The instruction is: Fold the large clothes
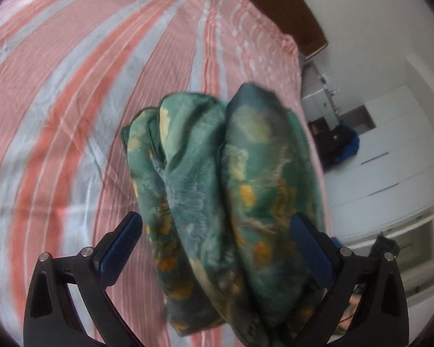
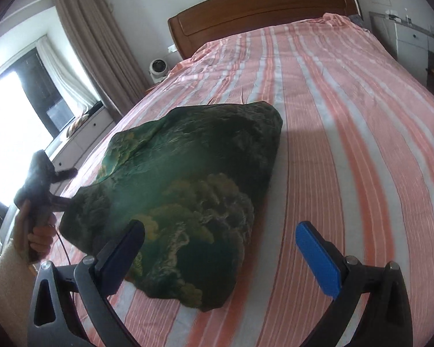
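Already bundled, the green printed garment point(image 2: 185, 202) rests on the striped bed sheet point(image 2: 347, 133), near the foot of the bed.

Thick rolls of its cloth bulge between the fingers of the left gripper point(image 1: 217, 231), whose jaws stand wide around the fabric; whether the pads actually press it I cannot tell. That hold probably serves to carry or settle the bundle. The right gripper point(image 2: 220, 240) hangs wide apart with nothing between its pads, just beside the garment's near edge, likely ready to smooth or tuck. Behind stands a wooden headboard point(image 2: 263, 3).
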`<state>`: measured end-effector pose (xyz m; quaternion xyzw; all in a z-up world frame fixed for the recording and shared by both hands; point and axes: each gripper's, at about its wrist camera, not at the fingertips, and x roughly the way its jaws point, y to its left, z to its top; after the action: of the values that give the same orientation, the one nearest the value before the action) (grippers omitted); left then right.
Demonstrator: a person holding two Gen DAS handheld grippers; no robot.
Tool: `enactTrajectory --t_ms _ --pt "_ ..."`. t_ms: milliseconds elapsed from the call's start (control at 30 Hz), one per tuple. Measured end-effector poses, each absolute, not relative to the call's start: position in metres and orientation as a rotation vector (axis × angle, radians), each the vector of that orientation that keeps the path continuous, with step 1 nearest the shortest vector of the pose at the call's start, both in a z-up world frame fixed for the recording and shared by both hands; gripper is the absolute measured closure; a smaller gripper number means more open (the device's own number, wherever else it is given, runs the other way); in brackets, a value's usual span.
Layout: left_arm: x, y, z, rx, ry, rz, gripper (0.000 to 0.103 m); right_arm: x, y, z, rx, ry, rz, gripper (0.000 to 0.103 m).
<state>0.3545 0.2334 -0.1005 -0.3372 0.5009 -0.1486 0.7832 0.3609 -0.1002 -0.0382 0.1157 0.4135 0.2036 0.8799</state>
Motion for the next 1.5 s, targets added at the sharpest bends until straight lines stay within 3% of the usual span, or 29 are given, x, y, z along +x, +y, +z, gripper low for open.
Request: enactTrajectory --t_ms 133,300,467,500,567,633,800,1033,1100,1133,1167,1300,1500 --pt "0.363 0.223 -0.133 -0.704 1.110 -0.322 0.000 0.398 -0.103 -0.064 0.348 0.934 0.477 0.000" --pt "0.375 0.202 -0.142 -0.600 1.188 -0.303 0.000 0.457 -0.091 -0.129 0.621 1.154 0.743 0.000" --pt "0.392 0.184 -0.155 -0.618 1.276 -0.322 0.001 0.490 -0.081 -0.168 0.755 1.240 0.818 0.000" --pt "0.394 0.180 -0.153 -0.608 1.271 -0.315 0.004 0.495 -0.074 -0.166 0.720 1.250 0.806 0.001" --pt "0.390 0.170 -0.143 -0.565 1.246 -0.266 0.027 0.498 -0.057 -0.153 0.590 1.244 0.769 0.008" --pt "0.382 0.159 -0.127 -0.505 1.208 -0.232 0.039 0.488 -0.027 -0.122 0.313 1.173 0.728 0.019" --pt "0.347 0.145 -0.084 -0.464 1.098 -0.214 0.050 0.432 0.024 -0.063 -0.070 0.918 0.723 0.025" --pt "0.351 0.125 -0.017 -0.415 0.965 -0.214 0.047 0.417 0.015 0.000 -0.046 0.737 0.758 0.025" --pt "0.372 0.114 -0.011 -0.393 0.956 -0.203 0.030 0.441 0.000 0.008 0.018 0.734 0.743 0.021" --pt "0.383 0.111 -0.014 -0.379 0.966 -0.191 0.018 0.457 -0.008 0.006 0.067 0.761 0.742 0.011" --pt "0.391 0.113 -0.021 -0.379 0.973 -0.183 0.013 0.481 -0.022 0.000 0.147 0.819 0.723 0.004" --pt "0.375 0.142 -0.040 -0.403 0.948 -0.027 0.013 0.513 -0.066 -0.025 0.199 0.911 0.517 0.000" --pt "0.287 0.134 -0.008 -0.156 0.759 0.119 0.007 0.445 -0.086 -0.007 0.043 0.770 0.442 0.000"
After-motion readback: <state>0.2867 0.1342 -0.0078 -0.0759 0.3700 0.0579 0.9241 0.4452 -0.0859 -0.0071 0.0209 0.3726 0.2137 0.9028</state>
